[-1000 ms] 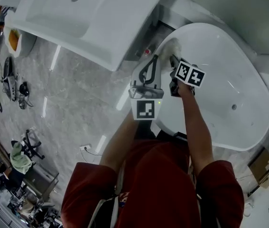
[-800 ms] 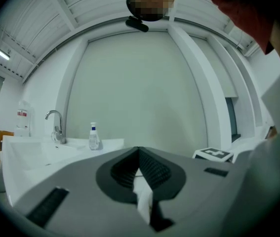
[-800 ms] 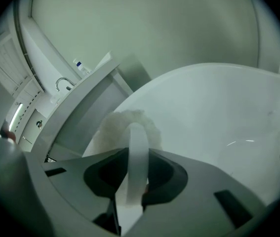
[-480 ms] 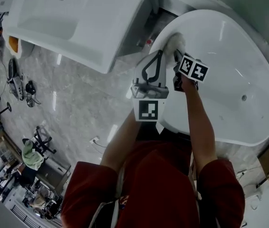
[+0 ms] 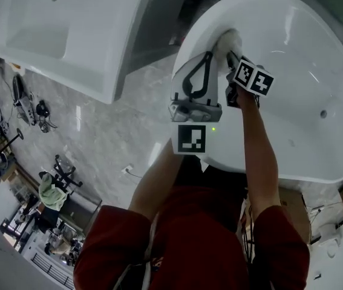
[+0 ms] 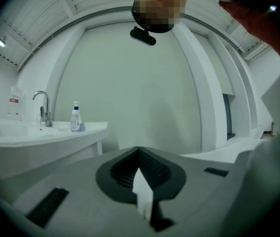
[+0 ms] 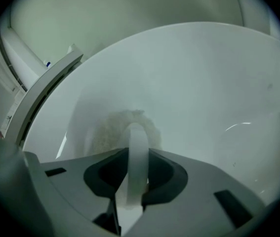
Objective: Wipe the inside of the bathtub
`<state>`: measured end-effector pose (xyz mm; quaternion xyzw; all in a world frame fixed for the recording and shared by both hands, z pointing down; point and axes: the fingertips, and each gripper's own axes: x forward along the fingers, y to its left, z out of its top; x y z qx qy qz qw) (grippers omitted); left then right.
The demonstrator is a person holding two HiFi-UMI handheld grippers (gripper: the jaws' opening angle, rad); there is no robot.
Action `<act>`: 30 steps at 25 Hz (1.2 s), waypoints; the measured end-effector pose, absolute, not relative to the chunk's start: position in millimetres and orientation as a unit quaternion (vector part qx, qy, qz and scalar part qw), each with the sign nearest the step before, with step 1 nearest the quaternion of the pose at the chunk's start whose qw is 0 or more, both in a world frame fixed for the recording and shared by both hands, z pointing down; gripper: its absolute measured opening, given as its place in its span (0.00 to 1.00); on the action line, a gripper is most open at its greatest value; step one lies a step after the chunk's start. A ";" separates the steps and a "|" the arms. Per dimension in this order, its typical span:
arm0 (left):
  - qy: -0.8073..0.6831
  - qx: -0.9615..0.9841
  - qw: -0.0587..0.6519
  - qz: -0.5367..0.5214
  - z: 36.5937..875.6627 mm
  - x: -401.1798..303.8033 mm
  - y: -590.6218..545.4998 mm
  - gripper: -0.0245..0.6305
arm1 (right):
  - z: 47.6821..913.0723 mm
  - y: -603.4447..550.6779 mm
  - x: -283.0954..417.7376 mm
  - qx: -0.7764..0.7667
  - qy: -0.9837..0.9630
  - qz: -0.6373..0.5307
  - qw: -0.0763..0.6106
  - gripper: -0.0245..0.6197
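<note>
A: Right tool [image 7: 131, 154], state?

B: The jaws are clamped on the white loop strap [image 7: 137, 142] of a fluffy off-white scrubbing pad [image 7: 102, 132]. The pad is pressed against the curved inner wall of the white oval bathtub [image 7: 204, 78], at the narrow end just under the rim. The strap grip probably leaves the whole pad face free to rub the wall.

A: Does the head view agree?

B: Yes. The person leans in from the near side, and the right tool [image 5: 231, 56] reaches over the rim with the pad [image 5: 227, 40] on the end wall.

A: Left tool?

B: The left tool [image 6: 140, 154] has its jaws together with nothing gripped. It points away from the tub at a plain wall. A white basin worktop [image 6: 41, 132] with a chrome tap [image 6: 43, 107] and a small pump bottle [image 6: 75, 117] is off to its left. In the head view the left tool [image 5: 206, 56] hangs just beside the right tool, clear of the pad. It looks parked out of the wiping path.

A: Progress?

B: As a judgement, wiping is under way at one end. Whether the rest of the tub is done can't be told. The next move likely calls for sweeping the pad along the wall under steady pressure.
</note>
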<state>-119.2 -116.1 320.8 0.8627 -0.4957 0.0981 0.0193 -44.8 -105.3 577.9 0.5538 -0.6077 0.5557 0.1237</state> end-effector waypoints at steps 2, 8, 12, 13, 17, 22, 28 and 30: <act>-0.500 0.861 0.026 0.091 328.8 -111.5 -119.9 0.06 | 594.2 -104.2 -35.0 0.553 -0.603 0.562 0.118 0.20; -0.497 0.863 0.032 0.088 365.4 -89.7 -129.0 0.06 | 639.8 -104.3 -10.6 0.558 -0.589 0.575 0.107 0.20; -0.494 0.863 0.043 0.098 401.2 -72.9 -131.2 0.06 | 670.8 -98.7 2.6 0.562 -0.581 0.579 0.104 0.20; -0.495 0.862 0.046 0.098 409.8 -67.8 -131.8 0.06 | 680.5 -95.8 7.1 0.563 -0.579 0.580 0.106 0.20; -0.492 0.863 0.055 0.101 441.2 -51.7 -137.1 0.06 | 719.4 -88.7 24.2 0.570 -0.565 0.586 0.109 0.20; -0.474 0.871 0.054 0.117 477.9 -31.0 -135.1 0.06 | 764.1 -77.2 46.5 0.578 -0.550 0.592 0.117 0.20; -0.456 0.878 0.056 0.132 524.9 -3.6 -126.8 0.06 | 817.6 -52.5 76.8 0.586 -0.535 0.594 0.134 0.20; -0.455 0.879 0.059 0.133 536.5 0.0 -130.7 0.06 | 834.4 -50.0 83.9 0.590 -0.527 0.595 0.140 0.20</act>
